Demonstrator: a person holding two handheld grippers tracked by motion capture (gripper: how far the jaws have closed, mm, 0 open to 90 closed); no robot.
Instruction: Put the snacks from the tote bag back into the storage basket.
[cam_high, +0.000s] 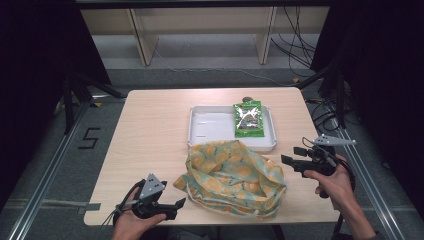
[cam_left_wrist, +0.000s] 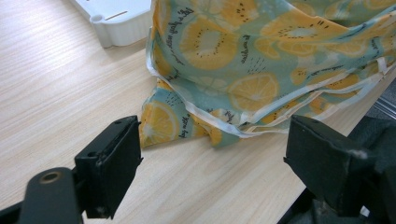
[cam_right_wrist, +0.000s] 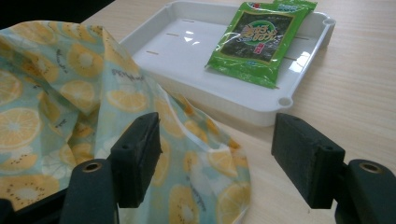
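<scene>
The fruit-print bag (cam_high: 232, 177) lies crumpled on the table (cam_high: 150, 130), untouched, just in front of the white tray (cam_high: 212, 125) holding a green packet (cam_high: 248, 119). Both tools, left (cam_high: 181, 203) and right (cam_high: 290, 156), flank it, jaws wide; gripping remains.

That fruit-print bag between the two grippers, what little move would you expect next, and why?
Probably the right gripper eases forward and closes on the near edge of the bag. Its jaws stand open with the cloth rim just ahead of them, not yet pinched. The left gripper is also open at the opposite corner, and the green snack packet waits in the white tray.
</scene>
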